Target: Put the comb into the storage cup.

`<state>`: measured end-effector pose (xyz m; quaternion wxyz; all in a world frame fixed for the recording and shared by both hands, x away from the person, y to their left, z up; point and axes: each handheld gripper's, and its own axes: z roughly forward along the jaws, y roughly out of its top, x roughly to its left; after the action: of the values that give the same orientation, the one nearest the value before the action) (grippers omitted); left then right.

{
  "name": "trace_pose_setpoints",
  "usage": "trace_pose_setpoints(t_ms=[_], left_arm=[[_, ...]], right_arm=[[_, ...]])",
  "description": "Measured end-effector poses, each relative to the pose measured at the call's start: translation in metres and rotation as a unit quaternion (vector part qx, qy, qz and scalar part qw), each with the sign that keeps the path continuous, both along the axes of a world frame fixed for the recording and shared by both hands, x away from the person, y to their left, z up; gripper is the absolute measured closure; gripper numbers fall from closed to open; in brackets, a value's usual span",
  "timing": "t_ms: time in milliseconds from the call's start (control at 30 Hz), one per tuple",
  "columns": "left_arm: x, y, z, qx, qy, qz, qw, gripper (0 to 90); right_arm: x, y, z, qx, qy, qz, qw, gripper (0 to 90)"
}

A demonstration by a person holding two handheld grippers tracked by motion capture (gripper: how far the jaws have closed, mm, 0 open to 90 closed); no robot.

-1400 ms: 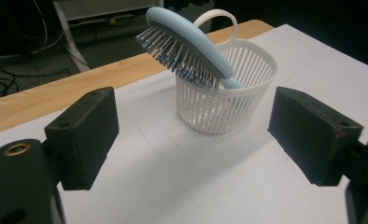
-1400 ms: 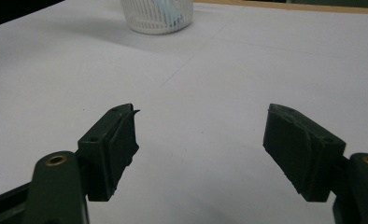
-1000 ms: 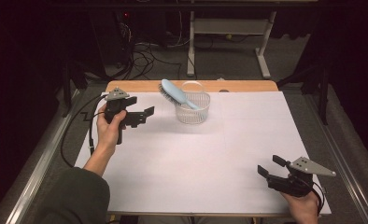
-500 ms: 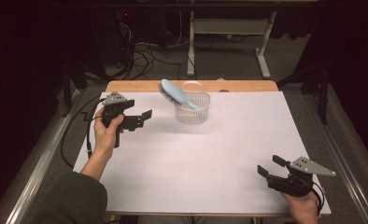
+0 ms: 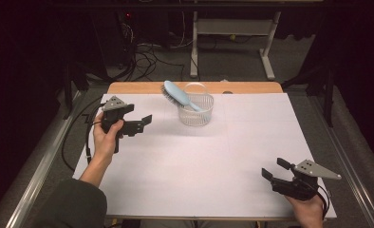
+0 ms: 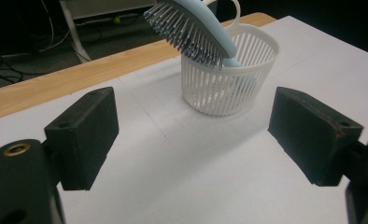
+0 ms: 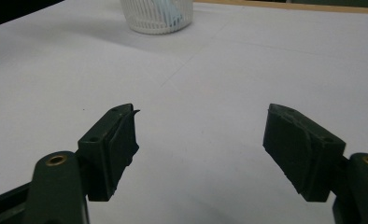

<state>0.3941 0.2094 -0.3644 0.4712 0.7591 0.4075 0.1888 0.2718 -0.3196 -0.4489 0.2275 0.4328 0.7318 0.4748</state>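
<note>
Two grippers are being held over a white table point(image 5: 185, 166), and both are being kept wide apart at the jaws with nothing between them. A small white slatted basket point(image 5: 196, 114) is standing upright near the far edge of the table, and a pale blue hairbrush point(image 5: 178, 95) is being propped in it, handle down inside, head sticking out over the rim. The long axis of the hairbrush is being tilted up and away from the basket toward the left gripper's side, bristles facing down and outward, as is seen plainly in the left gripper view, where the basket point(image 6: 226, 77) and the hairbrush point(image 6: 191, 28) are lying straight ahead between the jaws. The left gripper point(image 5: 140, 124) is being held near the basket, just off to its side and pointing at it, so it is judged to be the nearer one and the likelier to be used on the hairbrush head. The right gripper point(image 5: 276, 169) is being kept well apart from the basket, at the near corner of the table; in its own view the basket point(image 7: 156, 16) is seen far off at the top.
</note>
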Motion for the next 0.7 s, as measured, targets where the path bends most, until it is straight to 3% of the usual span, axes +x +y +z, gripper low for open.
trace_pose_setpoints(t_ms=[700], left_arm=[[-0.011, 0.013, -0.003, -0.01, -0.004, 0.01, 0.9999, 16.4]], right_arm=[[0.0, 0.0, 0.0, 0.0, 0.0, 0.0, 1.0, 26.4]])
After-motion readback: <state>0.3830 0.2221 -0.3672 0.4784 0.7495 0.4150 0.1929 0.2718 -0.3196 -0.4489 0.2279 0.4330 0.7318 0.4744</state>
